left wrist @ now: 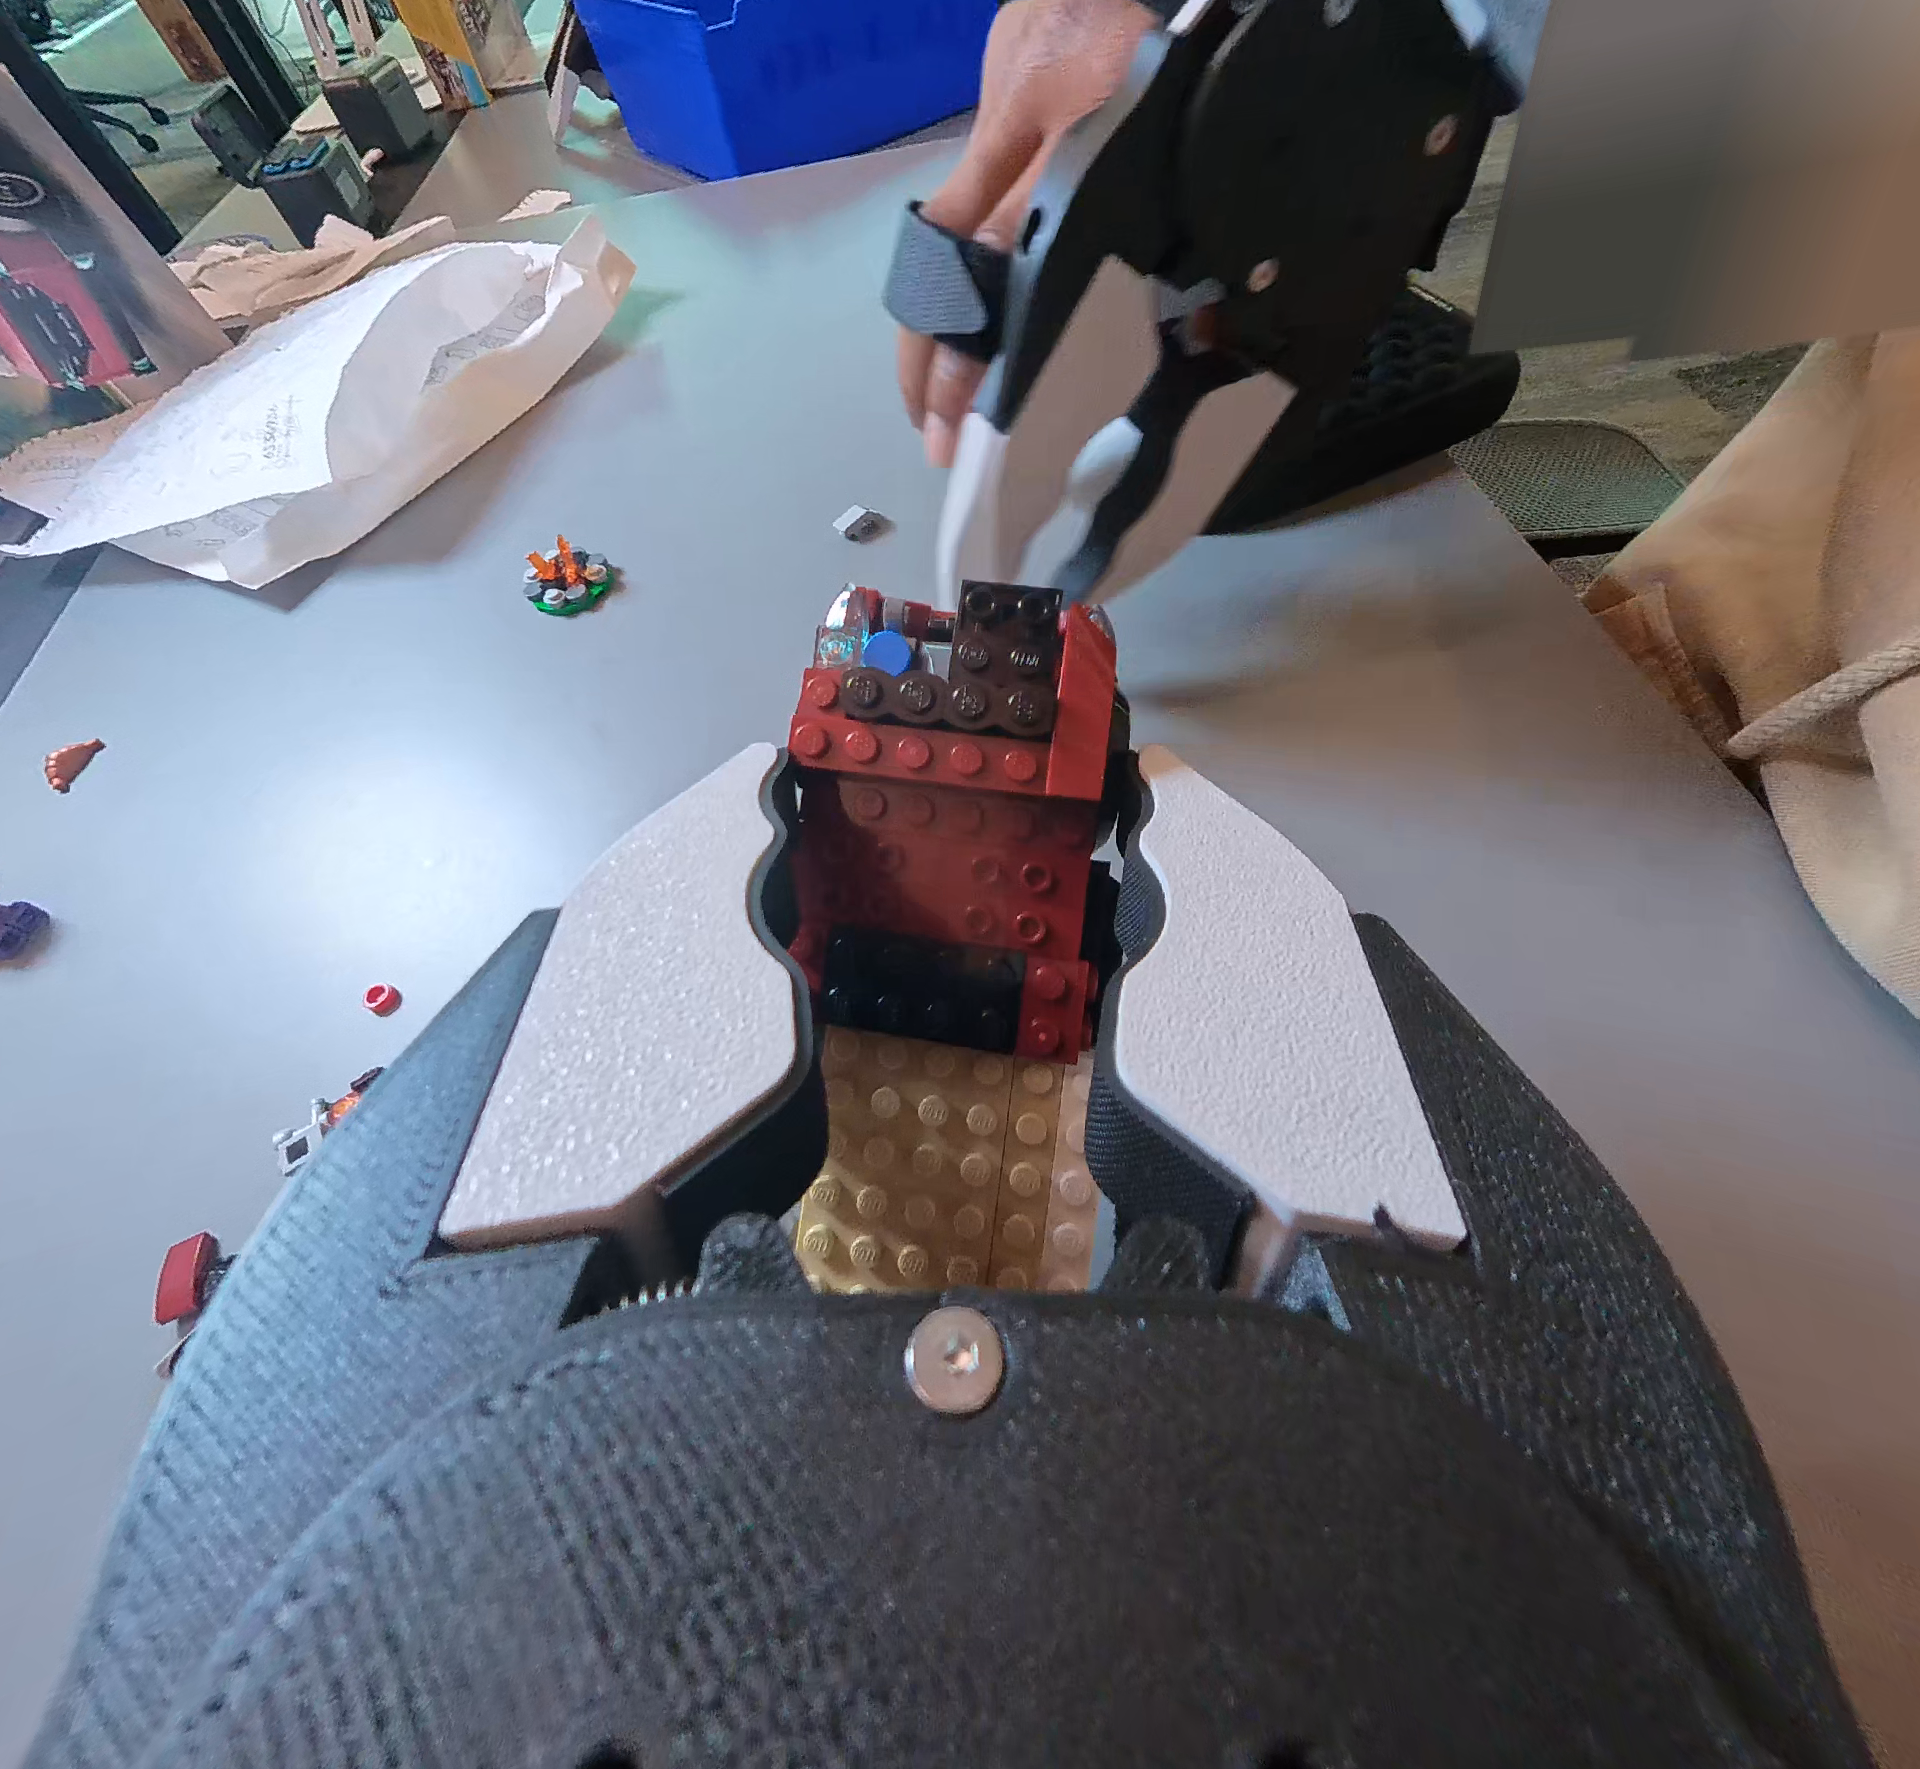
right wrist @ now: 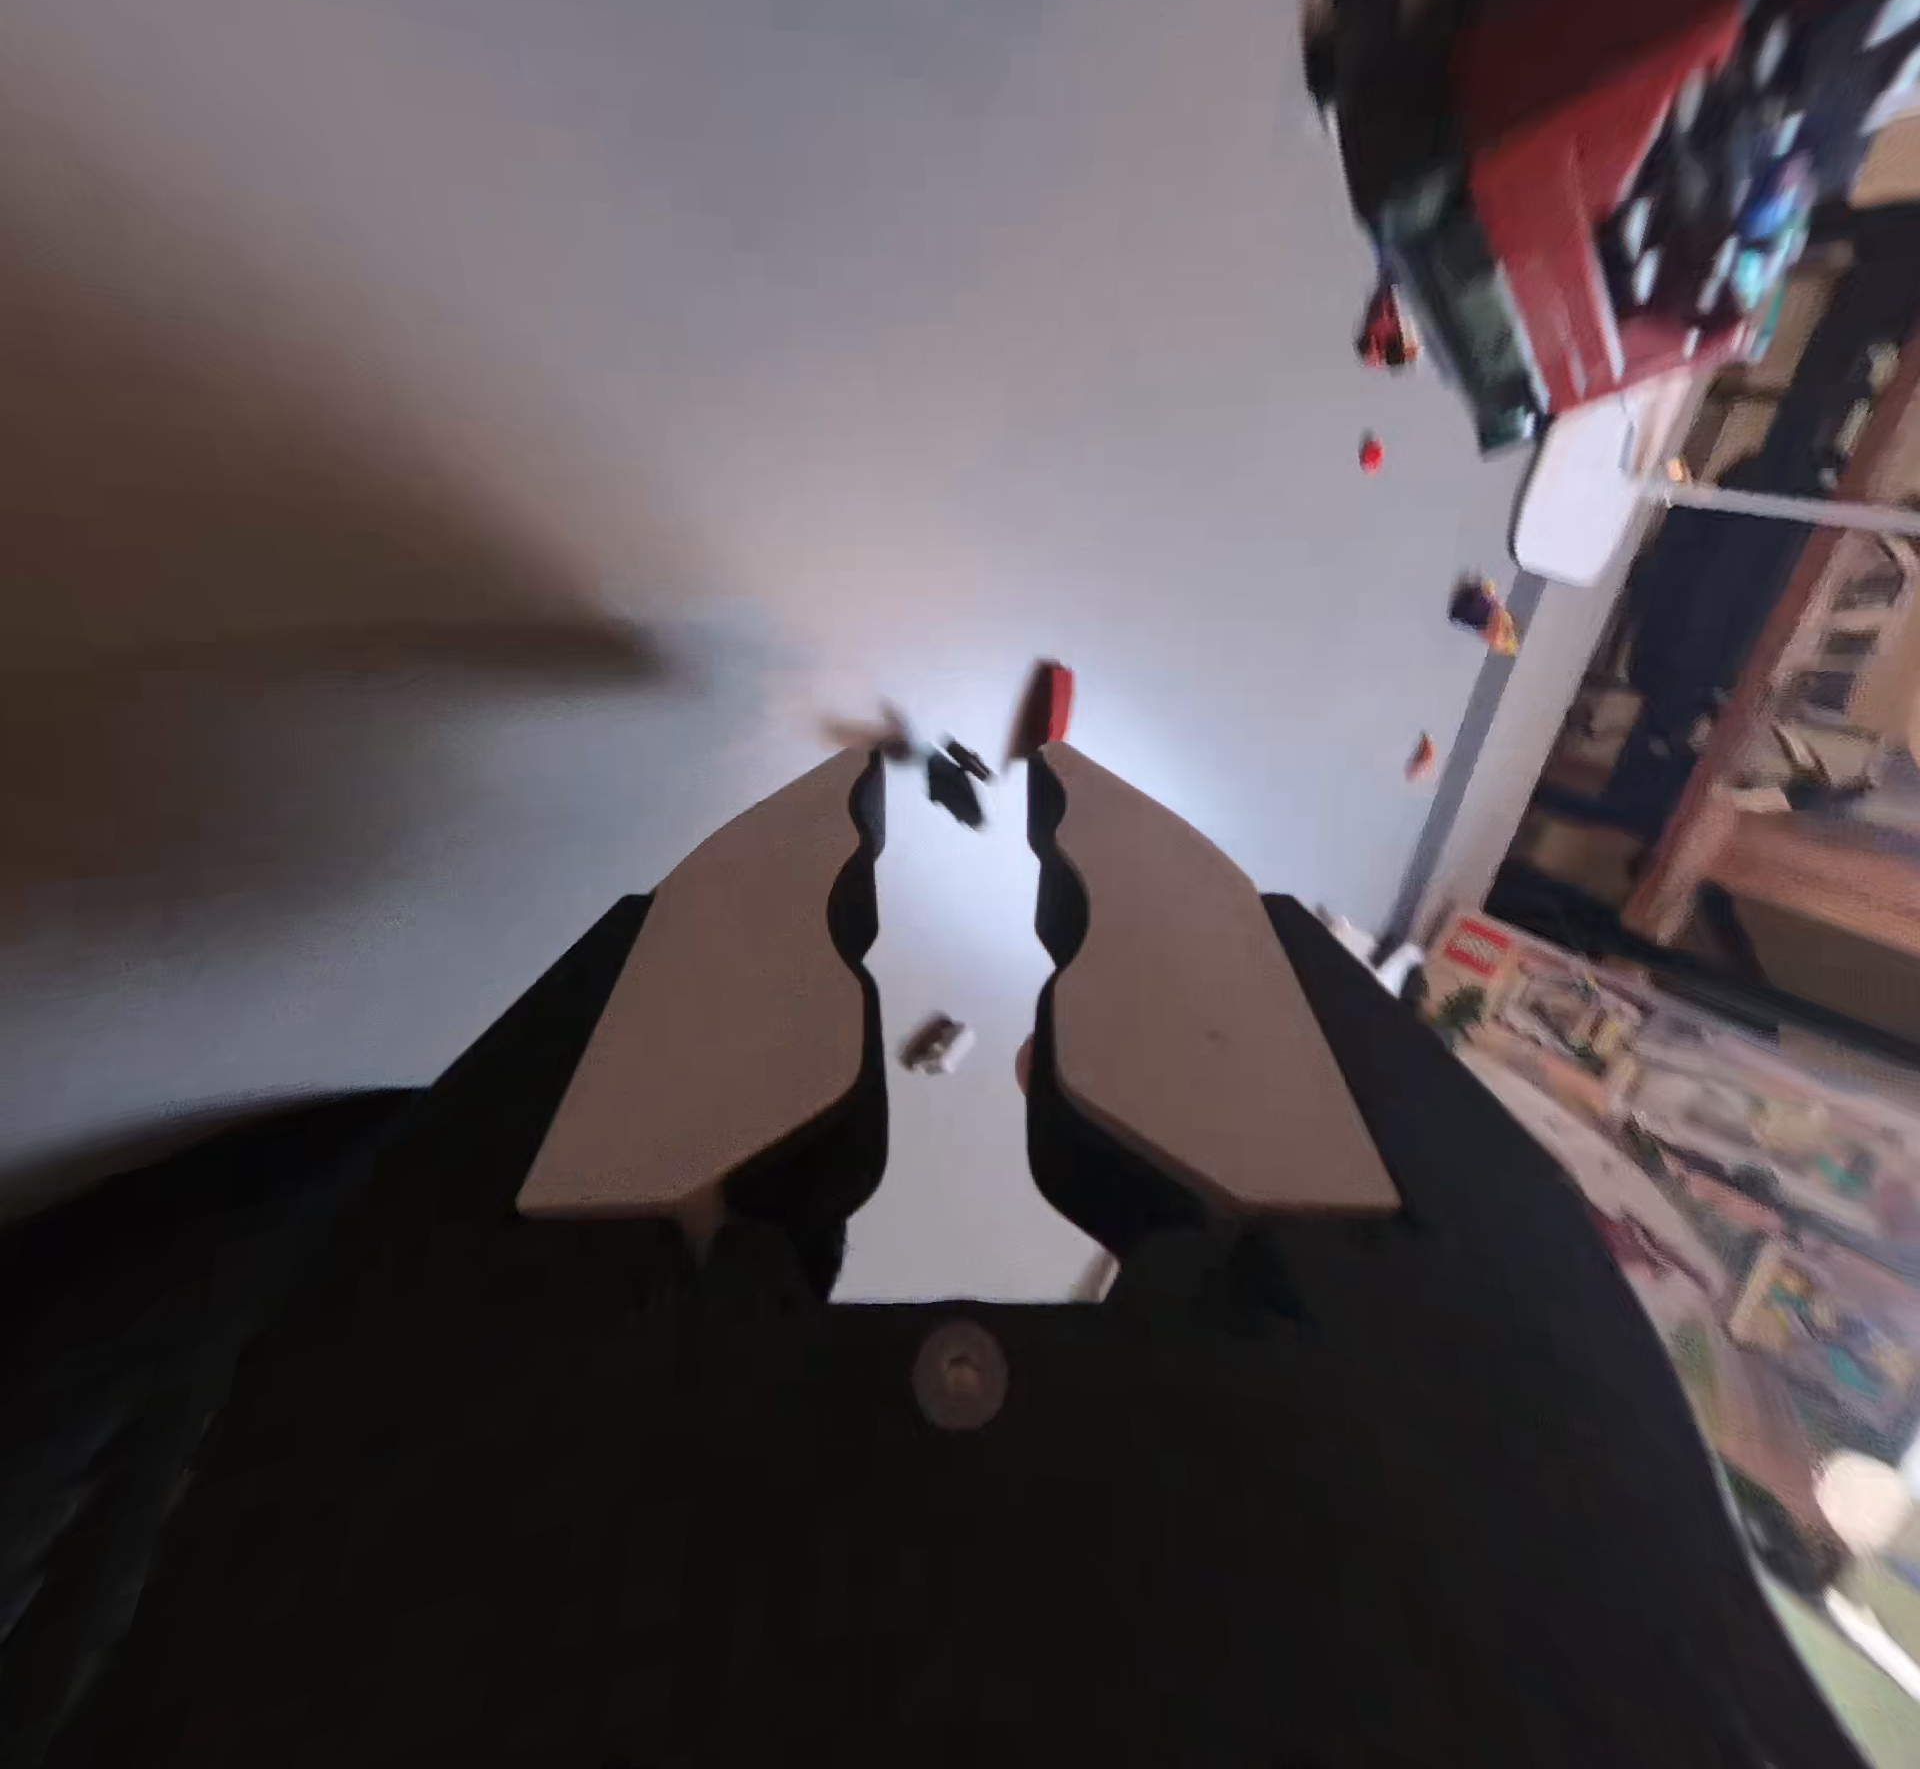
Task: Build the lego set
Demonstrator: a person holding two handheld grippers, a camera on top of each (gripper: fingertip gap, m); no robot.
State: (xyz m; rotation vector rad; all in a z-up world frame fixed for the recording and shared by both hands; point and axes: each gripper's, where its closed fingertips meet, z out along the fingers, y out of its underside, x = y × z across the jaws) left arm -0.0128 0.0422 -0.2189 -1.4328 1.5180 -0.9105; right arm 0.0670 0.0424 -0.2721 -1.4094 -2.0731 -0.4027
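Clamping the dark-red brick model (left wrist: pixel 940 846) between its pads, the left hand-held gripper (left wrist: pixel 956 774) holds it above the table (left wrist: pixel 416 784); the right hand-held gripper (left wrist: pixel 1023 566), parted and empty, hovers close enough to knock loose top pieces off.

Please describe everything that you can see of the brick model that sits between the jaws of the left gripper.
The brick model is made of studded plastic bricks: dark red walls, a tan base plate nearest the camera, a black block low down, and dark brown plates on top. A small blue round piece and clear pieces sit at the far top. It lies lengthwise between the jaws of the left gripper, whose white fingers close on its two sides. The right gripper hovers just beyond its far end, over the grey table.
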